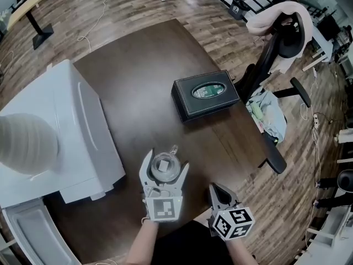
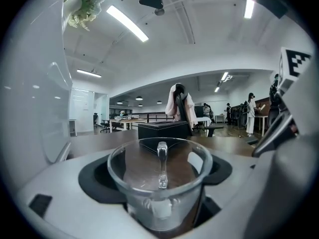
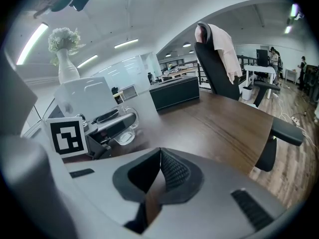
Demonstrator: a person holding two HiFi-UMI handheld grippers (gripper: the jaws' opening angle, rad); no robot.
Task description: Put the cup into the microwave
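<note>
Bare tabletop point(image 1: 143, 93) between microwave point(image 1: 60, 131) and box point(image 1: 205, 95)

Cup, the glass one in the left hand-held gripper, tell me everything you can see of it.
The cup is clear glass, round and wide-mouthed, with one slim handle on the side facing away from the person. It looks empty and stands upright. The left hand-held gripper has its jaws closed on the cup's sides, over the near part of the dark table, right of the white microwave. Whether its base touches the table cannot be told.
</note>
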